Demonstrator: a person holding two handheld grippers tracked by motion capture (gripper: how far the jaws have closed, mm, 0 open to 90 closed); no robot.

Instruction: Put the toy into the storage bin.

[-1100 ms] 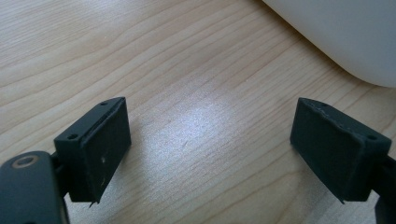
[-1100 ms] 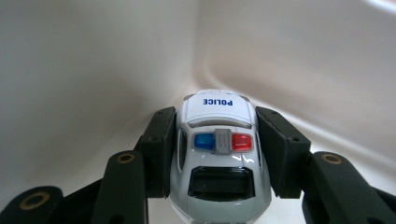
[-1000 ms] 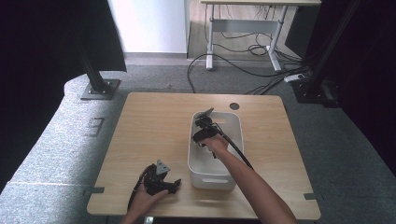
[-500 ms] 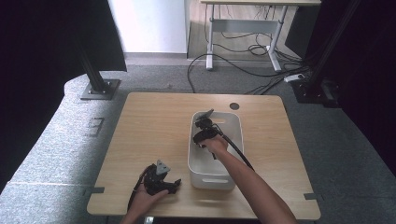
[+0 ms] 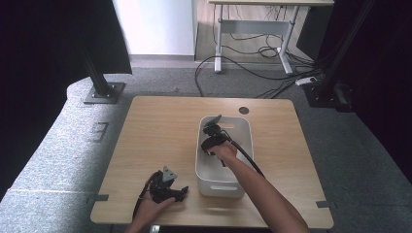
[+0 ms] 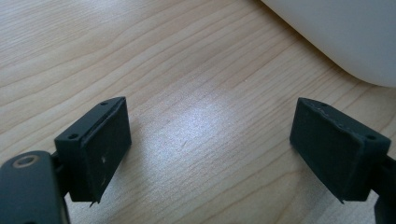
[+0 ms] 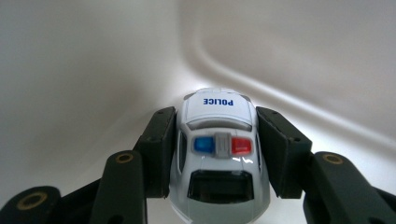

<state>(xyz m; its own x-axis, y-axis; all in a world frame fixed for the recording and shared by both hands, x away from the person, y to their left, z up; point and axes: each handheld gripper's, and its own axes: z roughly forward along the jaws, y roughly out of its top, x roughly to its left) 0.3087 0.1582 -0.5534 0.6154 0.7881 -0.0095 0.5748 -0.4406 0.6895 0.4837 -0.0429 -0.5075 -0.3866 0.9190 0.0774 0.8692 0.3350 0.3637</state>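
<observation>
Your right gripper (image 5: 212,130) is down inside the white bin (image 5: 242,141), which sits a little to the 3 o'clock side of the middle of the desk (image 5: 160,131). In the right gripper view, the toy police car (image 7: 218,154) sits between its jaws on the bin floor, roof up, with the blue and red light bar facing the camera and the "POLICE" lettering on the end pointing toward a rounded inner corner at 12 o'clock. The pads stand close against both flanks of the car, and the jaws have just been opening a little (whether they still press on the car, you cannot tell from here).

Your left gripper (image 5: 167,187) rests on the desk near the 6 o'clock edge, just beside the bin's near left corner. Its jaws are spread wide with bare wood grain between them, and the bin's curved white wall lies at about 2 o'clock in the left gripper view.
</observation>
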